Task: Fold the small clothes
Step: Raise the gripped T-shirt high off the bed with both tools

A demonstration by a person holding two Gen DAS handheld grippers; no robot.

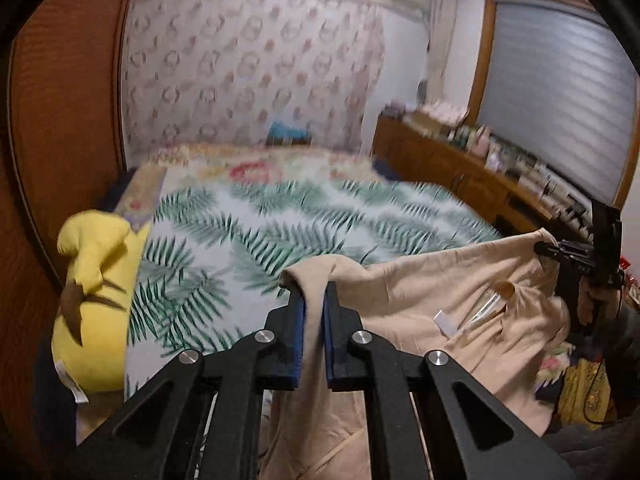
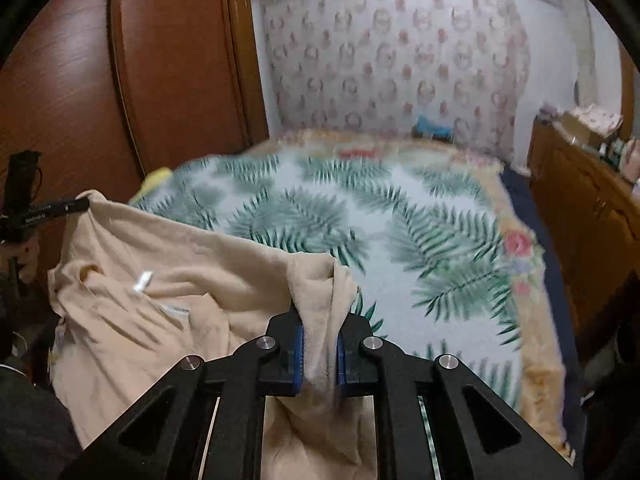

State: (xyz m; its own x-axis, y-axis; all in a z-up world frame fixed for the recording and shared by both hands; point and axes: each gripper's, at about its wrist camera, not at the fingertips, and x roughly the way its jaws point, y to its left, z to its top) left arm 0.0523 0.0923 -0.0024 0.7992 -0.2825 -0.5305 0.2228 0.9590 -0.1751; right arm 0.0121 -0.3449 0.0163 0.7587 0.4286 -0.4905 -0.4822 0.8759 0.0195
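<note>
The left gripper is clamped on one bunched edge of the beige knit garment, and the right gripper on the opposite edge. The cloth is held stretched between them, above the palm-leaf printed bedspread ahead. Spreading appears to be the step in hand (the label faces up); laying it flat is called for next.

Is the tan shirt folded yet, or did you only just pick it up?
Only picked up. The left gripper and right gripper are each shut on an edge of the tan shirt, holding it stretched above the leaf-print blanket. No fold shows yet. Left to do: lay it flat on the blanket and fold it.
</note>
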